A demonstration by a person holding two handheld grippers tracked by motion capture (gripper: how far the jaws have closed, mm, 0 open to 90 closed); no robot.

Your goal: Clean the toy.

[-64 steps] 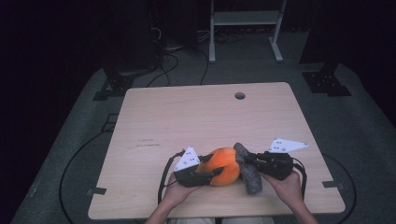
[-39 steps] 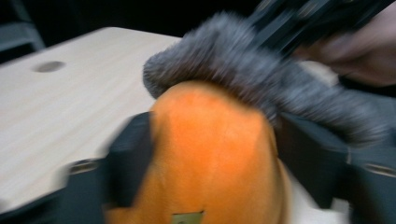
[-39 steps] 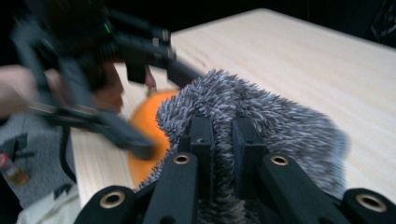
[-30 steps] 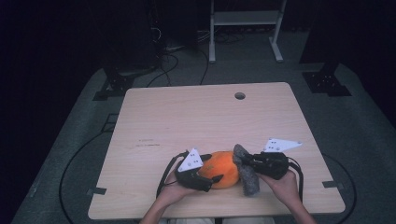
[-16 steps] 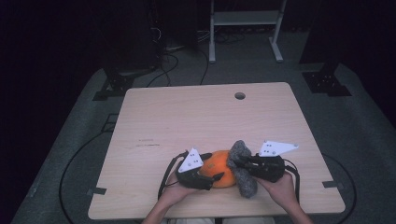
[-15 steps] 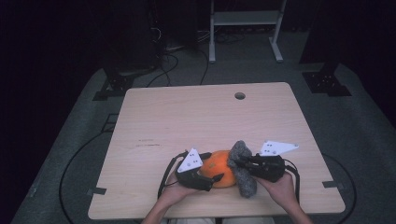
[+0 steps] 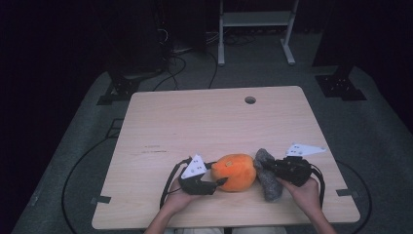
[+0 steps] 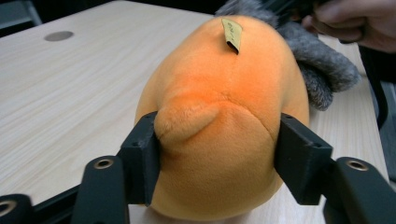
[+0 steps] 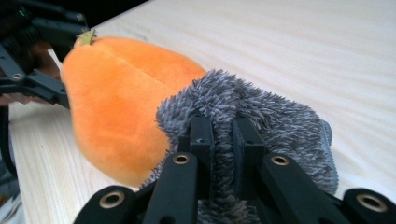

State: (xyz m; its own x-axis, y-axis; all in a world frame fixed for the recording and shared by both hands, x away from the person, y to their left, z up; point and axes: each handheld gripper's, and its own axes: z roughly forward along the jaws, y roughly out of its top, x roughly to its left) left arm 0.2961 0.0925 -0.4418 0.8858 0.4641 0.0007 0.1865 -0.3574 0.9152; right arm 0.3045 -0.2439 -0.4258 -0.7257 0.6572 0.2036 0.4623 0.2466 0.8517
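Observation:
An orange plush toy point(image 7: 236, 171) lies near the table's front edge. My left gripper point(image 7: 221, 183) has just been closing its jaws on it. In the left gripper view the two pads press into the sides of the orange plush toy point(image 8: 219, 107). A grey fuzzy piece point(image 7: 268, 178) rests against the plush's right side, and I cannot tell whether the two are joined. My right gripper point(image 7: 265, 166) is shut on it. In the right gripper view the jaws stand close together, pinching the grey fuzzy piece point(image 9: 285, 121), with the orange plush toy point(image 9: 116, 102) just behind.
The wooden table point(image 7: 195, 122) has a small round hole point(image 7: 250, 100) near its far edge. Black cables loop from both grippers beside the hands. Dark floor, cables and a white stand's legs point(image 7: 253, 29) lie beyond the table.
The left jaws have closed in onto the sides of the orange plush. The right gripper and its grey piece have shifted slightly to the right.

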